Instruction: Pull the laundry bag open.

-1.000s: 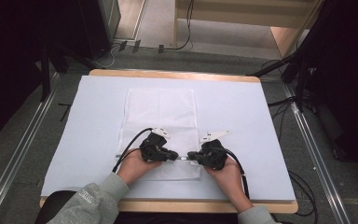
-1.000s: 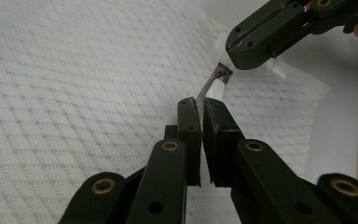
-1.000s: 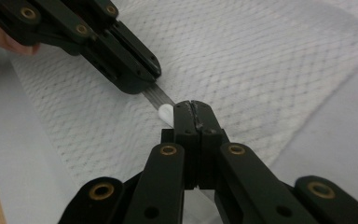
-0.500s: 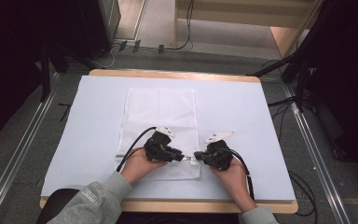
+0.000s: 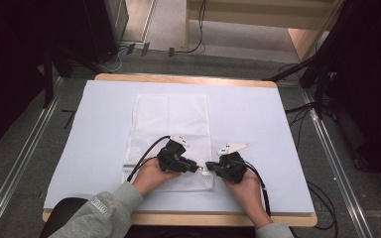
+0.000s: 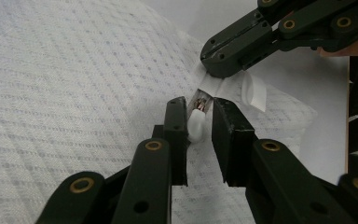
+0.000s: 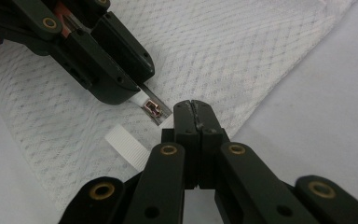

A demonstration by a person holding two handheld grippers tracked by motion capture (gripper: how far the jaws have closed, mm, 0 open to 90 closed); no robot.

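Both hands laid low at the near tabletop [image 5: 258, 124] edge, claws tip to tip on a white mesh bag [image 5: 171, 119] — left claw [image 6: 199, 122] loose around the zipper pull [image 6: 196, 123], jaws just narrowed, right claw [image 7: 196, 116] clenched on the bag's corner.

Even overhead light is falling on the white table cover [image 5: 258, 119], leaving dark surroundings. In both gripper views the jaws' near ends are blurring; mesh beyond the fingertips [image 6: 177, 112] is staying sharp, with soft shadows beneath them.

Table [image 5: 186, 79]: wooden top, rim visible at far and near edges. White sheet [image 5: 258, 114] covers nearly the whole top. White mesh bag [image 5: 171, 119] lies flat on the sheet, centred, left of middle.
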